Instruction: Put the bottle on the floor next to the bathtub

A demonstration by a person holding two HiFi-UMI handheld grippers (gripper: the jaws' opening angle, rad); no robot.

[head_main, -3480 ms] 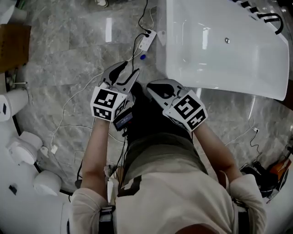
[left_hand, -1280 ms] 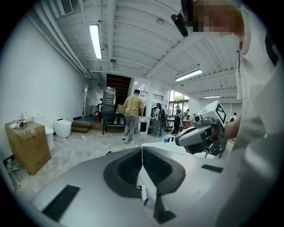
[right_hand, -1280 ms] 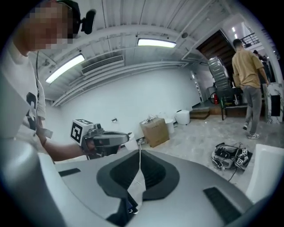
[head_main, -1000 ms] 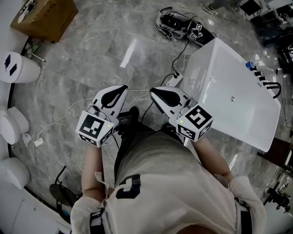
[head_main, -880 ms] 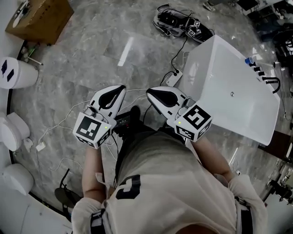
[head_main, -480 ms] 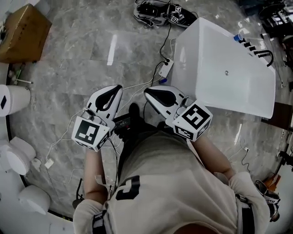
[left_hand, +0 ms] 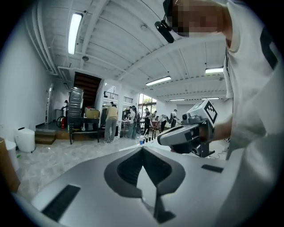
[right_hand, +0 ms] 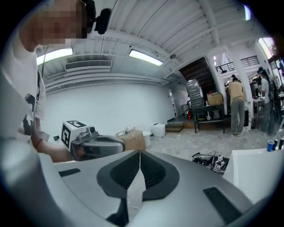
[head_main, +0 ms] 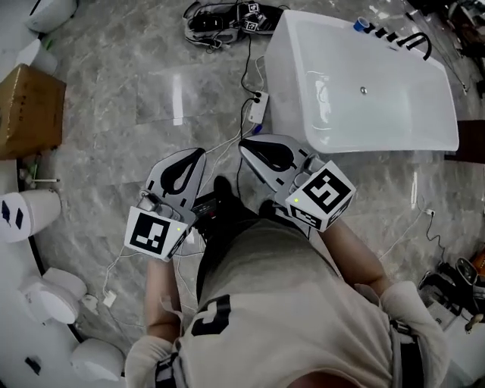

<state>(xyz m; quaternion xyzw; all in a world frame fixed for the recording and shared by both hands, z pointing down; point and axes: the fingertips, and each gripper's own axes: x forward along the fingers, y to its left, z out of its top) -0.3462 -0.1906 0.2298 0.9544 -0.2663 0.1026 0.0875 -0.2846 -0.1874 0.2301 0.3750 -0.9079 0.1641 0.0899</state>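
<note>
The white bathtub (head_main: 282,76) lies with a bare basin showing only its drain (head_main: 364,90). The blue-capped bottle (head_main: 362,23) stands on the bathtub's far rim, beside the black faucet (head_main: 415,42). The left gripper (head_main: 197,154) and right gripper (head_main: 246,144) hover near the bathtub's side, jaws pressed together on nothing. Only the head view shows the power strip (head_main: 258,106) beside the bathtub; only the gripper views show people (left_hand: 110,122) far beyond it

Count, head view.
- Bathtub (head_main: 394,114): 1.
- Bottle (head_main: 362,24), blue cap: 1.
- Cardboard box (head_main: 29,110): 1.
- Power strip (head_main: 258,107): 1.
- Grippers: 2, the left gripper (head_main: 198,154) and the right gripper (head_main: 245,145).
- White round fixtures (head_main: 19,214) along the left edge: at least 4.
- Black gear bundle (head_main: 216,15): 1.
</note>
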